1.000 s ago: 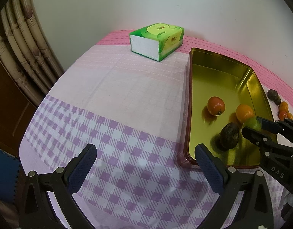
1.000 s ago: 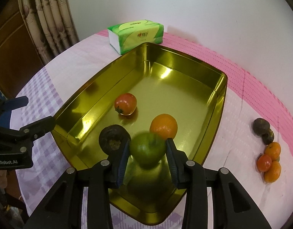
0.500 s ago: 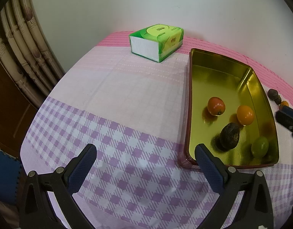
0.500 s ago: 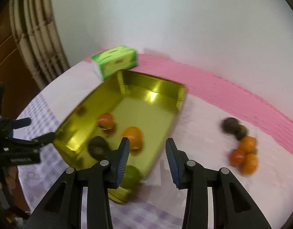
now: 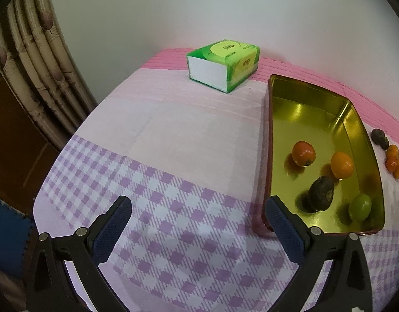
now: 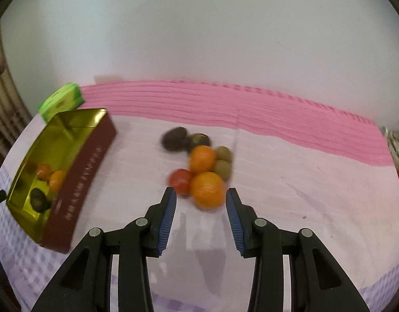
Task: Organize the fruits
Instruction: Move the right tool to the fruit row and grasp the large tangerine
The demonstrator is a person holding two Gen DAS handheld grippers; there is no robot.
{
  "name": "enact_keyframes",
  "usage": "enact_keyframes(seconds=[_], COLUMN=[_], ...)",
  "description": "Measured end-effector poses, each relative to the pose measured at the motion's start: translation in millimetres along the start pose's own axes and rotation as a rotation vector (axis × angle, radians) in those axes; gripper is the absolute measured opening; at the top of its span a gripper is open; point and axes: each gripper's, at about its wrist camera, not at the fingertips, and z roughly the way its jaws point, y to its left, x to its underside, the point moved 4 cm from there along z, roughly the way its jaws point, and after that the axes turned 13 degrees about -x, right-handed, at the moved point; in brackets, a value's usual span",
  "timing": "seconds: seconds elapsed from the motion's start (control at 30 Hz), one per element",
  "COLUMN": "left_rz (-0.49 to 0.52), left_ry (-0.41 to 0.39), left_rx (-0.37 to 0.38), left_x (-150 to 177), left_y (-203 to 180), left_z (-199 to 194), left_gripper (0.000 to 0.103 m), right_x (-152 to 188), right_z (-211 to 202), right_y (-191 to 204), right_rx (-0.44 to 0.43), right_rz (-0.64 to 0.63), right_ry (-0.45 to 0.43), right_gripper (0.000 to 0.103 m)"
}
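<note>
A gold tin tray point(image 5: 316, 109) holds a red-orange tomato point(image 5: 303, 153), an orange point(image 5: 341, 165), a dark avocado point(image 5: 320, 193) and a green fruit point(image 5: 360, 206). My left gripper point(image 5: 199, 223) is open and empty over the checked cloth, left of the tray. My right gripper point(image 6: 200, 208) is open and empty, just short of a pile of loose fruit: a near orange point(image 6: 208, 189), a second orange point(image 6: 202, 158), a tomato point(image 6: 180, 182), two kiwis point(image 6: 222, 169) and two dark fruits point(image 6: 174, 138). The tray point(image 6: 87, 166) shows at the left there.
A green tissue box point(image 5: 224, 65) stands at the back by the wall. A curtain point(image 5: 38, 78) hangs at the left beyond the table edge. The pink and purple checked cloth point(image 5: 173, 135) covers the table.
My right gripper let go of the green fruit in the tray, then swung right to the loose fruit pile. My left gripper has stayed still.
</note>
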Motion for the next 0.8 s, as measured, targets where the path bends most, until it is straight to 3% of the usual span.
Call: enact_keyframes(seconds=[0.47, 0.8], left_rz=[0.017, 0.025], left_ry=[-0.031, -0.079], left_rx=[-0.042, -0.032], left_x=[-0.3, -13.1], left_y=[0.8, -11.2], left_z=[2.6, -27.5], left_gripper=[0.102, 0.102], right_x=[4.8, 2.9], right_z=[35.8, 40.0], right_y=[-6.5, -8.1], right_rx=[-0.005, -0.015], right_rz=[-0.033, -0.068], right_ry=[0.031, -0.004], right_gripper=[0.044, 0.039])
